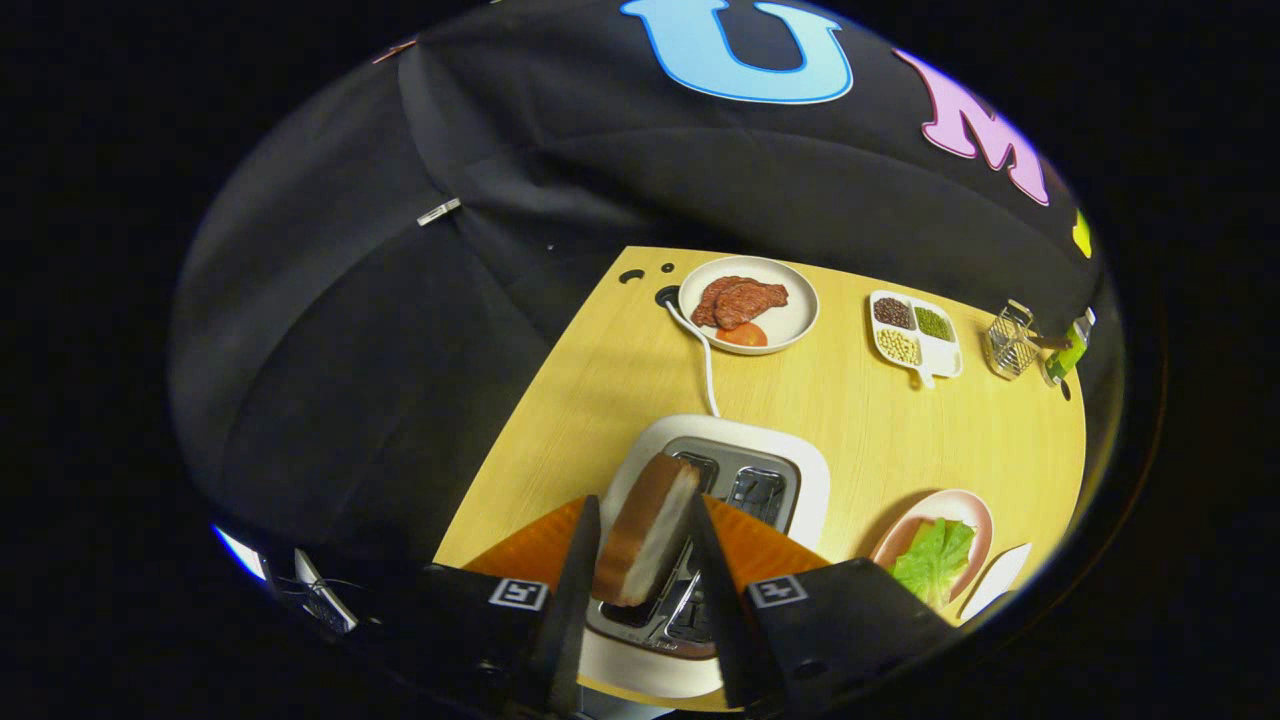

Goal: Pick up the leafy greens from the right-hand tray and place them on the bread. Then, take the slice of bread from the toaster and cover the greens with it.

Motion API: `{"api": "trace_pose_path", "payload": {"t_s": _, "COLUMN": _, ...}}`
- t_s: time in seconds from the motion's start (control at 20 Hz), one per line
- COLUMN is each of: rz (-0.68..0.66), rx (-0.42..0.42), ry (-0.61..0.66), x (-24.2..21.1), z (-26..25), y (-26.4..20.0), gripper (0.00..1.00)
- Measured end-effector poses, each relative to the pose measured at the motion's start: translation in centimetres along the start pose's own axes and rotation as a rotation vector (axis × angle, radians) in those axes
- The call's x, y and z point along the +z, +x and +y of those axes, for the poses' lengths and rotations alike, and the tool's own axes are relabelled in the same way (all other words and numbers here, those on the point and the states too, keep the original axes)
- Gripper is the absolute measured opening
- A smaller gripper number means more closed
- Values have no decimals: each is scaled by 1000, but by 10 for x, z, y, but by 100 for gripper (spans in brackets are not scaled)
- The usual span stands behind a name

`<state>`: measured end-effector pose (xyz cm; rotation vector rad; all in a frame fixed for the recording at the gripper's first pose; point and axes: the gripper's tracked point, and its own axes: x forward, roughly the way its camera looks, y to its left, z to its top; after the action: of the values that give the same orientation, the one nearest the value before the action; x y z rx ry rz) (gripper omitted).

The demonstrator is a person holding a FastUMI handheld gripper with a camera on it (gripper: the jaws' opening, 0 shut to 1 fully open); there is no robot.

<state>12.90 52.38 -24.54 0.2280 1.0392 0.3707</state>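
The gripper held the slice of bread between its two fingers, one pressing each broad face, so the jaws stood narrow, about as far apart as the slice was thick. The slice stood on edge and leaned a little, its brown crust facing up and its pale crumb turned toward the right finger. It hung over the white toaster, whose slots lay directly under and just beyond the fingertips; whether the bottom of the slice was touching the toaster could not be told.

A white cord ran from the back of the toaster across the wooden table to a hole near the far edge. Right of the toaster, near the right finger, a pink plate carried the leafy greens, which covered whatever lay beneath them. Just beside it sat the edge of a white tray.

Farther off, beyond the toaster, a white plate held slices of meat and a piece of tomato. To its right lay a divided dish of beans and grains, then a small wire basket.
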Motion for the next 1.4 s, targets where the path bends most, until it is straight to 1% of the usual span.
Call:
{"api": "trace_pose_path", "payload": {"t_s": 0.2, "rz": -1, "rx": -35, "ry": 51, "x": -2, "z": -13, "y": 2, "gripper": 18}}
{"api": "trace_pose_path", "payload": {"t_s": 0.35, "rz": -4, "rx": -11, "ry": 58, "x": -3, "z": -8, "y": -7, "gripper": 12}}
{"api": "trace_pose_path", "payload": {"t_s": 0.6, "rz": -60, "rx": 45, "ry": 78, "x": 15, "z": -2, "y": -41, "gripper": 12}}
{"api": "trace_pose_path", "payload": {"t_s": 0.8, "rz": -125, "rx": 116, "ry": 119, "x": 41, "z": -2, "y": -79, "gripper": 12}}
{"api": "trace_pose_path", "payload": {"t_s": 0.9, "rz": -147, "rx": 158, "ry": 143, "x": 49, "z": -8, "y": -101, "gripper": 12}}
{"api": "trace_pose_path", "payload": {"t_s": 1.0, "rz": -184, "rx": 172, "ry": 149, "x": 59, "z": -24, "y": -124, "gripper": 12}}
{"api": "trace_pose_path", "payload": {"t_s": 1.1, "rz": -221, "rx": 161, "ry": 159, "x": 63, "z": -51, "y": -144, "gripper": 12}}
{"api": "trace_pose_path", "payload": {"t_s": 1.2, "rz": -247, "rx": 130, "ry": 162, "x": 62, "z": -86, "y": -158, "gripper": 12}}
{"api": "trace_pose_path", "payload": {"t_s": 1.4, "rz": -277, "rx": 11, "ry": 147, "x": 43, "z": -167, "y": -170, "gripper": 11}}
